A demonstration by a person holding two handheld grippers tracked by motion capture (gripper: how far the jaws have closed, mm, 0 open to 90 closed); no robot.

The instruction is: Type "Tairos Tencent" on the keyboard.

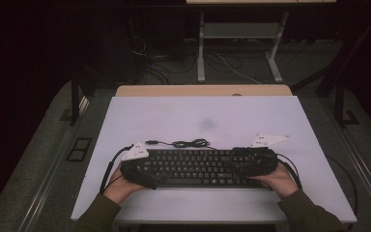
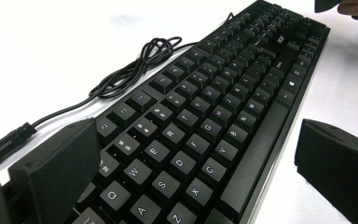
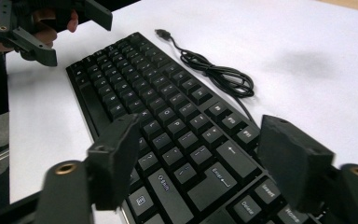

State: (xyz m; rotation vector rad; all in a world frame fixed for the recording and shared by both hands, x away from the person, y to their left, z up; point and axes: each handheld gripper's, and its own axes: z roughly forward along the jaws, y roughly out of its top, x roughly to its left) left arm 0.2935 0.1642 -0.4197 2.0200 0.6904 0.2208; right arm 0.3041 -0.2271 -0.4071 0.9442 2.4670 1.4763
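On the white table (image 1: 125,125), the black keyboard (image 1: 198,166) lies lengthwise near the front edge, about 6 o'clock from the table's middle. At its 9 o'clock end the left gripper (image 1: 137,169) sits low over the keys; in the left gripper view its jaws stand wide apart, one over the top rows, the other off the front edge at 3 o'clock, neither pressing on anything. From the keyboard's back edge, at 12 o'clock, the cable (image 1: 188,143) lies coiled on the table with its plug (image 2: 4,142) loose. At the 3 o'clock end the right gripper (image 1: 253,162) straddles the keys; in the right gripper view its jaws are parted above the keyboard, not clamped on it
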